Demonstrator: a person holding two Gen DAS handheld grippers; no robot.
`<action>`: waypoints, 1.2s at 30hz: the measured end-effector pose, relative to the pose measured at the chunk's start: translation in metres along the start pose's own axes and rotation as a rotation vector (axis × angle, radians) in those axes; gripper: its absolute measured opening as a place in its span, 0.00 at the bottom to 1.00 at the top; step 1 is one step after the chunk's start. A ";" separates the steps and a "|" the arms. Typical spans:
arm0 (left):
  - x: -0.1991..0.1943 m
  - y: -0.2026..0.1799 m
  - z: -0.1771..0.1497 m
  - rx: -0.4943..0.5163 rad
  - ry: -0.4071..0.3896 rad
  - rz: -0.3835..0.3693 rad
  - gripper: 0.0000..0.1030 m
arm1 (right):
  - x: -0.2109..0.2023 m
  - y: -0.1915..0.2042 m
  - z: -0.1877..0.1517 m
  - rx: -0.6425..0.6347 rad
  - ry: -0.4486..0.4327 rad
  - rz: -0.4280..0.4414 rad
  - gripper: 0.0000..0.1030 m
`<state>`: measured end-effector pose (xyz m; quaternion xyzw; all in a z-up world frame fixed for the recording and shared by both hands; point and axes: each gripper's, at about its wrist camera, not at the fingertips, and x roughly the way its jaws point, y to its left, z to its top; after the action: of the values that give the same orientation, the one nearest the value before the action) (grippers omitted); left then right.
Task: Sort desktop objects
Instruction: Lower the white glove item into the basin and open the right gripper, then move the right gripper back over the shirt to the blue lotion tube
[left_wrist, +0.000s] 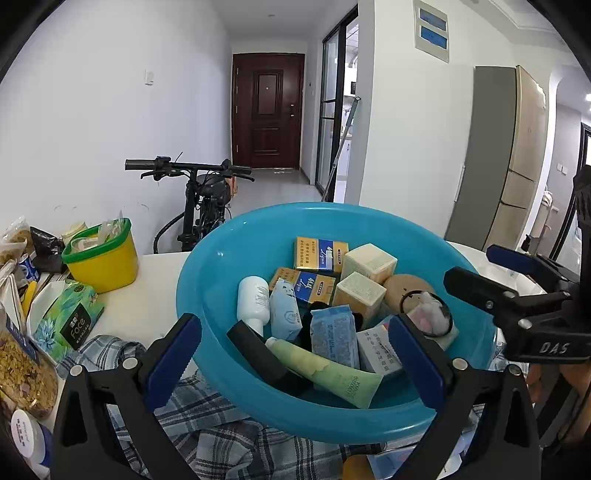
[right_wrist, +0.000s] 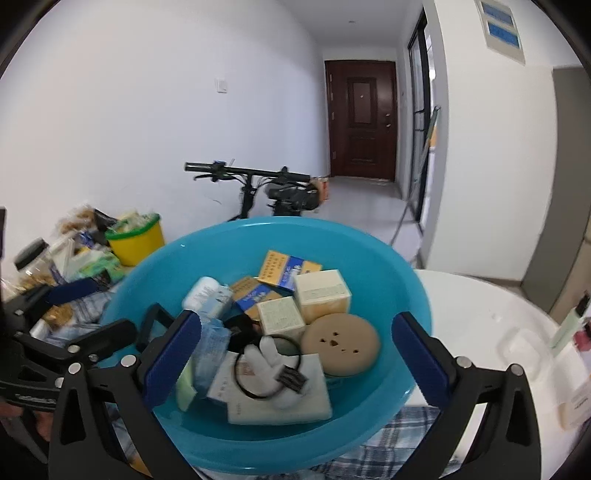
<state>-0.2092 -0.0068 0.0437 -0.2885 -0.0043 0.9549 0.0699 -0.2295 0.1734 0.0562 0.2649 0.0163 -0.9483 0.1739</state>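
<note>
Left wrist view: the left hand-held gripper (left_wrist: 291, 354) stands open over the near rim of the blue basin (left_wrist: 207, 266), nothing between its pads. The green tube (left_wrist: 325, 373) lies just ahead, its long axis running from upper left to lower right, across the fingers. The right hand-held gripper (left_wrist: 476, 269) reaches in from the right, near the hair tie (left_wrist: 428, 314).

Right wrist view: the right hand-held gripper (right_wrist: 295, 358) is wide open and empty. The black hair tie (right_wrist: 269, 365), a thin loop with a white plush charm, rests on a white box directly between its fingers, so I judge this hand nearer. The basin (right_wrist: 406, 280) sits on the white worktop (right_wrist: 480, 314).
</note>
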 end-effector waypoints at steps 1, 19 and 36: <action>0.000 0.000 0.000 0.001 0.000 0.001 1.00 | 0.001 0.000 -0.001 0.008 0.005 0.005 1.00; 0.001 0.005 0.000 -0.008 0.015 -0.011 1.00 | 0.001 -0.004 -0.003 0.007 0.053 0.054 1.00; -0.002 0.017 0.001 -0.046 0.012 -0.013 1.00 | -0.042 0.002 -0.094 -0.076 0.228 0.249 1.00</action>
<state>-0.2100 -0.0241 0.0451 -0.2956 -0.0276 0.9524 0.0696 -0.1490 0.1968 -0.0028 0.3640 0.0389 -0.8820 0.2968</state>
